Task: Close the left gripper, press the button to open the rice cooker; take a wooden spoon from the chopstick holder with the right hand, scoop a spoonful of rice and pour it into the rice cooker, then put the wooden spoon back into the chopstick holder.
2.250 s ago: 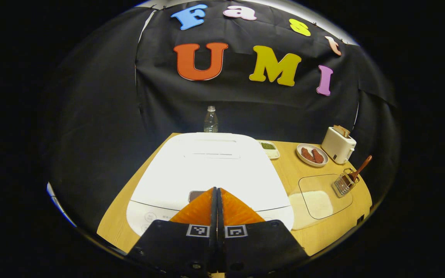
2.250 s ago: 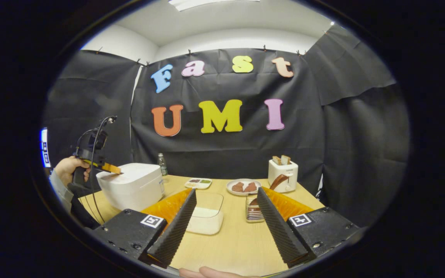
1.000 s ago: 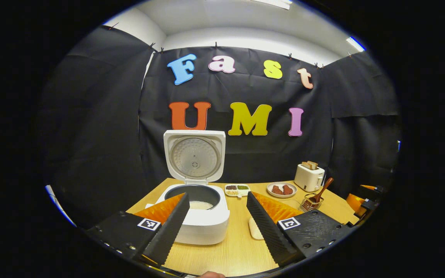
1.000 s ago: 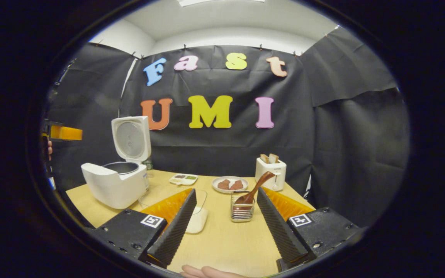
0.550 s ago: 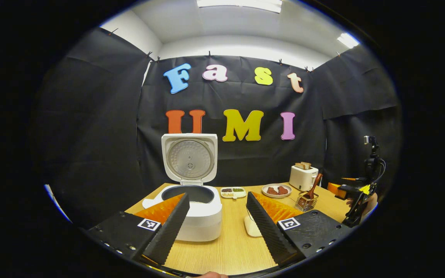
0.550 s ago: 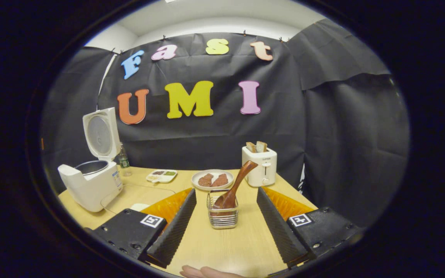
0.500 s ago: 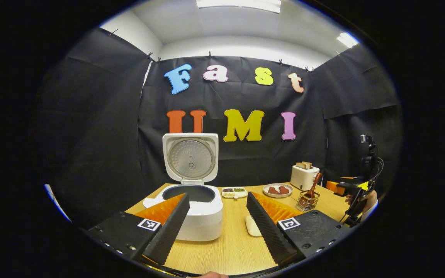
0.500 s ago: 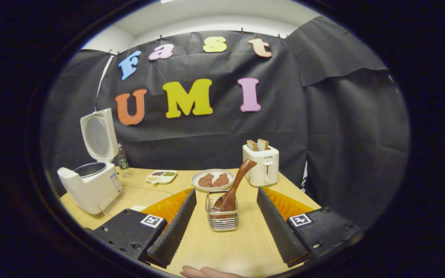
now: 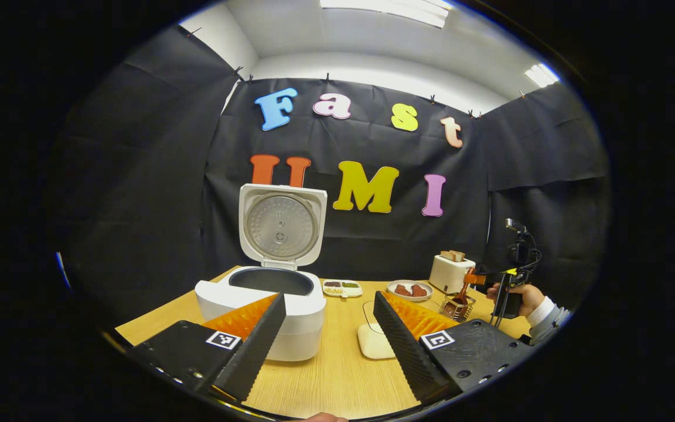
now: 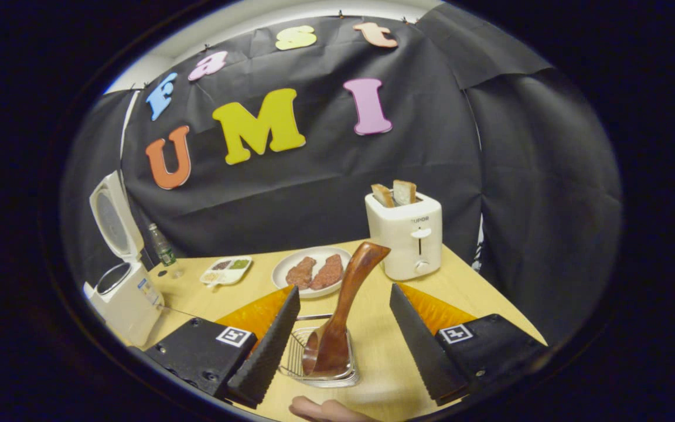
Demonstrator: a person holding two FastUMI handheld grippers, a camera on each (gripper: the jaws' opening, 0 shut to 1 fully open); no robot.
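The white rice cooker [image 9: 267, 299] stands with its lid [image 9: 280, 225] upright and its pot bare; it also sits at the far left in the right gripper view [image 10: 123, 293]. My left gripper [image 9: 329, 305] hangs open, drawn back from the cooker. A clear box of rice [image 9: 372, 340] lies right of the cooker. The wooden spoon [image 10: 343, 299] leans in the wire chopstick holder [image 10: 320, 357]. My right gripper [image 10: 343, 299] is open, with the spoon's handle between its fingers and no finger touching it. In the left gripper view the right gripper [image 9: 472, 280] hovers at the holder [image 9: 453, 308].
A white toaster [image 10: 405, 234] with two slices of bread stands at the back right. A plate [image 10: 314, 264] with two brown pieces and a small divided dish [image 10: 226, 269] lie behind the holder. A water bottle [image 10: 163, 249] stands by the cooker. The wooden table [image 9: 337, 375] ends near both grippers.
The left gripper, shut on the cooker's button earlier, has opened and pulled back; the lid has sprung up. The right gripper has moved forward and down until the spoon handle stands between its fingers.
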